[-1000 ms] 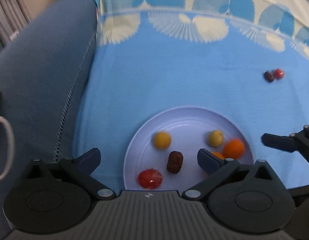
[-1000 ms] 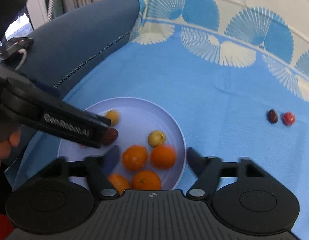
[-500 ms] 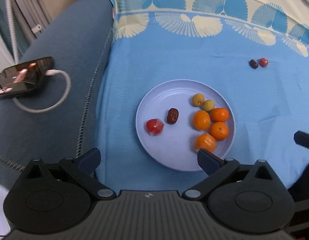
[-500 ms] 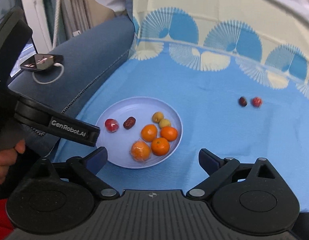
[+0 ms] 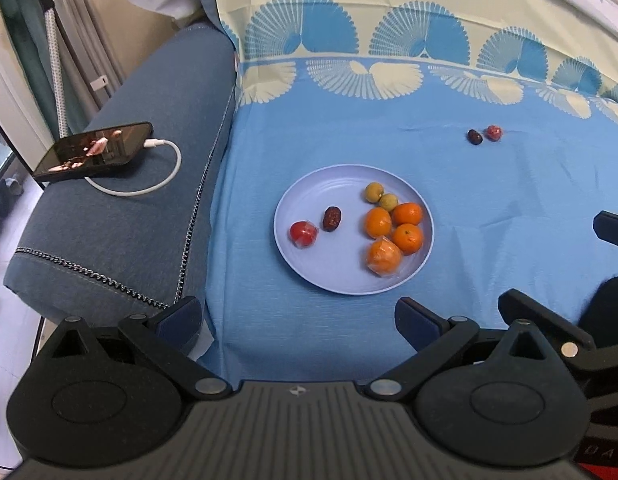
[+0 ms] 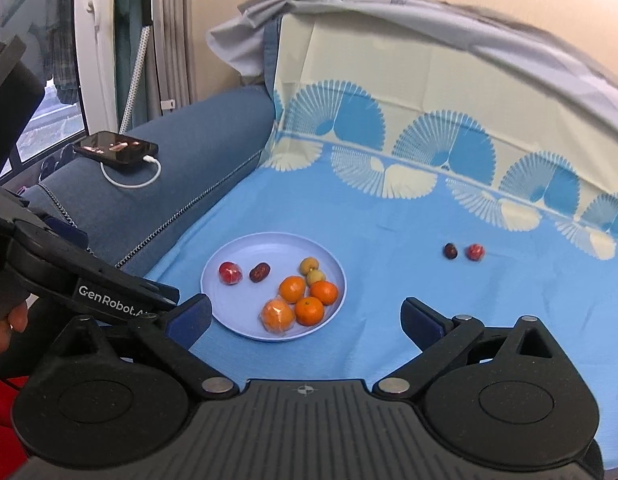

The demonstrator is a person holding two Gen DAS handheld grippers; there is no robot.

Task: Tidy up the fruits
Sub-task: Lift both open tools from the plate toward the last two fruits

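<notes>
Round lilac plastic plate (image 5: 351, 280) holds oranges, small yellow fruits, red fruit, date. Dark date (image 5: 475, 136) and red fruit (image 5: 493, 132) well beyond plate, likely our next pickups. Left tool (image 5: 297, 314), right tool (image 6: 305, 316) wide open, empty.

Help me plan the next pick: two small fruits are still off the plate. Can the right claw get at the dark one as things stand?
Probably yes. The right claw is open and empty, and the dark fruit lies on bare blue cloth beside the red fruit, with nothing between it and the claw.
</notes>
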